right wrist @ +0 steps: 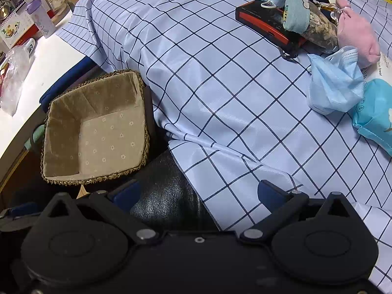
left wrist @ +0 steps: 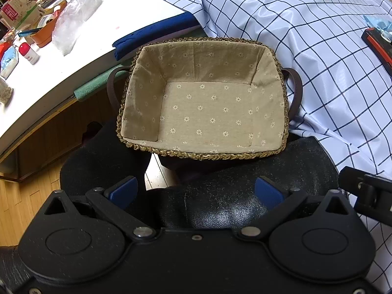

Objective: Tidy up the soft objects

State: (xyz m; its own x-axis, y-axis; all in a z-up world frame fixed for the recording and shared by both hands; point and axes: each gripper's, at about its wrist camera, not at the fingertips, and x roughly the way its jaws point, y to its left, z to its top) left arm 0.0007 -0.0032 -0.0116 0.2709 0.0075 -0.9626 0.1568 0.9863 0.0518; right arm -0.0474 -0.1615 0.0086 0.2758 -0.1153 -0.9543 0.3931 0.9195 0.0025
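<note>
A woven basket (left wrist: 281, 78) with a beige flowered lining and dark handles sits empty on a black seat, straight ahead of my left gripper (left wrist: 196, 189), which is open and holds nothing. The same basket (right wrist: 144, 132) lies to the left in the right wrist view. My right gripper (right wrist: 198, 193) is open and empty above the seat and the checked cloth's edge. On the cloth at the far right lie a crumpled blue face mask (right wrist: 333, 90), a pink soft item (right wrist: 360, 36), a teal sock (right wrist: 295, 12) and a teal tissue pack (right wrist: 377, 115).
The blue-checked cloth (right wrist: 220, 73) covers a raised surface to the right of the basket. A red-and-black device (right wrist: 264, 22) lies under the soft items. A white table (left wrist: 73, 56) at the left carries a plastic bag (left wrist: 73, 17), bottles and boxes. The black seat (left wrist: 245, 196) is below me.
</note>
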